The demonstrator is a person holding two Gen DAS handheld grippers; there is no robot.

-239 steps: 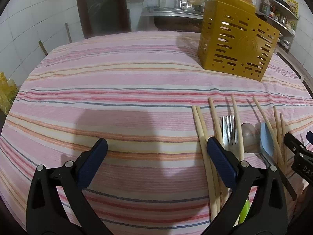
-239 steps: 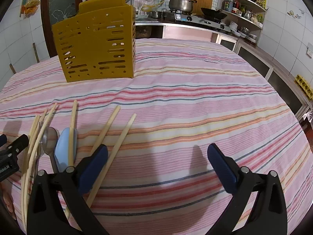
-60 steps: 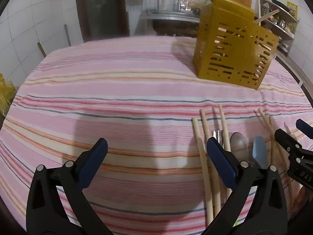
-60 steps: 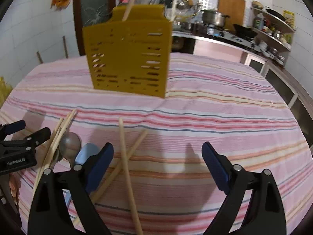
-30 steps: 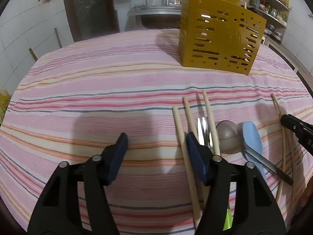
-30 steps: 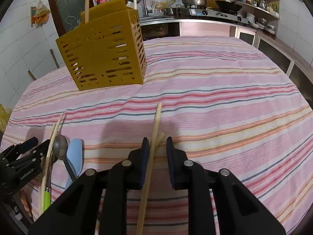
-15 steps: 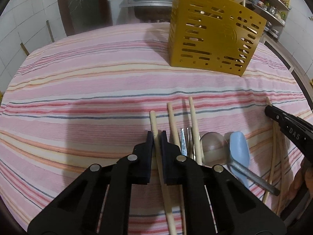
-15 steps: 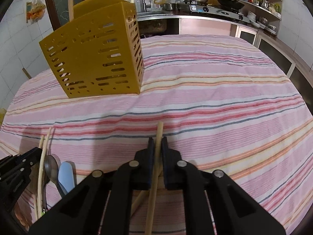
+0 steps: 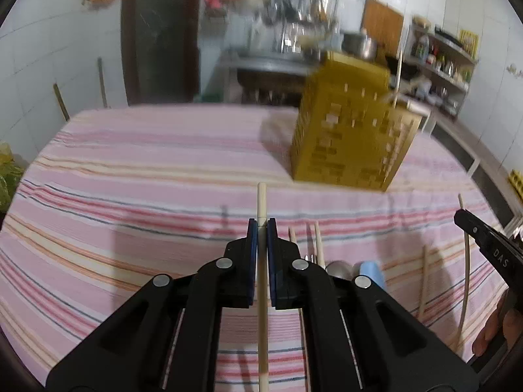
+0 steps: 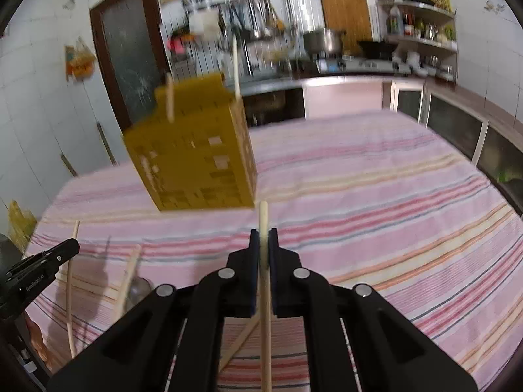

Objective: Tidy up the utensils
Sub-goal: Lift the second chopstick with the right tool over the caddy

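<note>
A tiled kitchen with a stove, hanging pots and shelves lies behind a table (image 9: 137, 163) under a pink striped cloth. The left tongs (image 9: 261, 228) are clenched on one pale chopstick (image 9: 261, 202), which runs straight out past their blue pads. Ahead and to their right stands the yellow slotted holder (image 9: 349, 140), with two sticks already poking from its top. Just right of the left tongs, loose chopsticks (image 9: 318, 241), a metal spoon (image 9: 338, 268) and a blue spoon (image 9: 371, 269) lie on the cloth. Farther right, the right tongs (image 10: 263, 238) are clamped on a second chopstick (image 10: 263, 219), with the holder ahead to their left.
</note>
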